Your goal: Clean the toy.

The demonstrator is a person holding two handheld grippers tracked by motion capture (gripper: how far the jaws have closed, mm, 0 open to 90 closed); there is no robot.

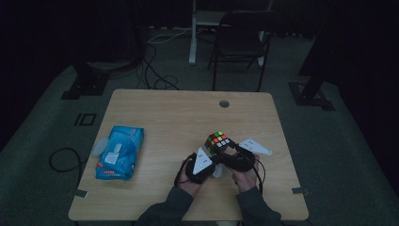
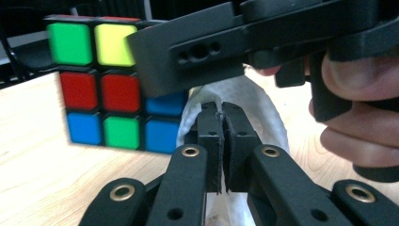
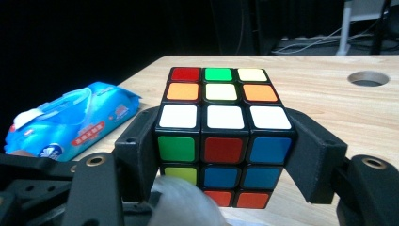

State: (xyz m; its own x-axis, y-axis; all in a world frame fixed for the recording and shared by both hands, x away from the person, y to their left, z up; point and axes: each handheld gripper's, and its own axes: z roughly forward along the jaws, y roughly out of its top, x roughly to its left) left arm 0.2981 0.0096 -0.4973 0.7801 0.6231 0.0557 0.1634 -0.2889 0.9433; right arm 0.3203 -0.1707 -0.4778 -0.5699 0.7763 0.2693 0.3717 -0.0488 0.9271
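Observation:
A scrambled Rubik's cube (image 1: 219, 141) hangs just above the wooden table (image 1: 164, 113), right of its middle. My right gripper (image 3: 225, 157) is shut on it, one jaw pressed on each side of the cube (image 3: 225, 136). My left gripper (image 2: 222, 113) is shut on a white wipe (image 2: 256, 110), a fold of which is pinched between its jaws. That wipe (image 3: 183, 202) sits against the cube's lower near face. In the left gripper view the cube (image 2: 101, 94) is close ahead, with one of the right gripper's jaws across it. Both hands are together near the table's front edge.
A blue pack of wet wipes (image 1: 117, 153) lies on the table's left side. A round cable hole (image 1: 224, 103) is near the far edge. A dark chair (image 1: 240, 42) and cables stand on the floor beyond the table.

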